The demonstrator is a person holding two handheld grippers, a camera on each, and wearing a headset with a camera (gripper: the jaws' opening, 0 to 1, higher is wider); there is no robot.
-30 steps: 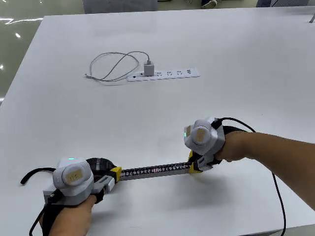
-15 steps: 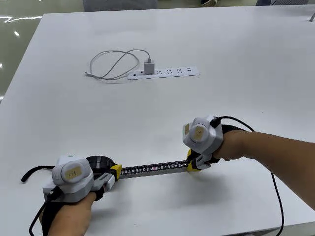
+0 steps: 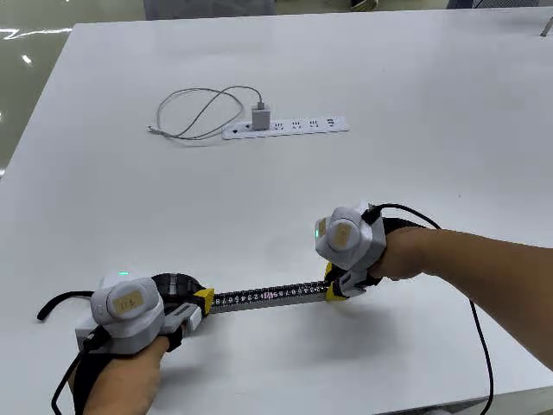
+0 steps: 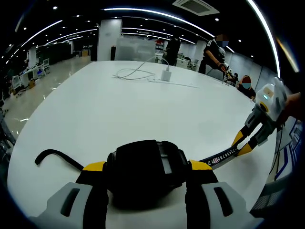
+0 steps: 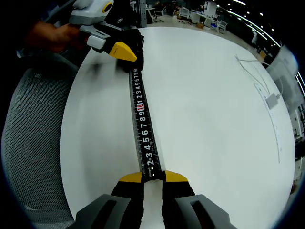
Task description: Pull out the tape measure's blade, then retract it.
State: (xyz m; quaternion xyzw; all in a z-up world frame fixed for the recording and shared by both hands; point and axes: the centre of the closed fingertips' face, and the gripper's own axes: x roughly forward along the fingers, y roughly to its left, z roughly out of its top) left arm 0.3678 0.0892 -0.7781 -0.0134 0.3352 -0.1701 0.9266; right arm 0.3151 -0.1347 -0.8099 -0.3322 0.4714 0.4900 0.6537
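Observation:
The black tape measure case [image 4: 143,171] sits between the yellow-tipped jaws of my left gripper [image 3: 192,304], which is shut on it at the table's near left. Its black wrist strap [image 3: 59,305] trails off to the left. The dark blade [image 3: 268,296] with white numerals runs right from the case to my right gripper [image 3: 335,290], which is shut on the blade's end. In the right gripper view the blade [image 5: 142,126] stretches from the jaw tips up to the left gripper [image 5: 114,45]. The right gripper [image 4: 248,140] appears at the right of the left gripper view.
A white power strip [image 3: 285,128] with a plugged-in white charger [image 3: 261,118] and a looped white cable [image 3: 197,111] lies further back on the white table [image 3: 415,104]. The table's near edge runs just below both grippers. A grey mesh chair [image 5: 33,157] stands beside the table.
My right gripper has shifted slightly left toward the case, so the exposed blade is a little shorter. The left gripper stays put on the case.

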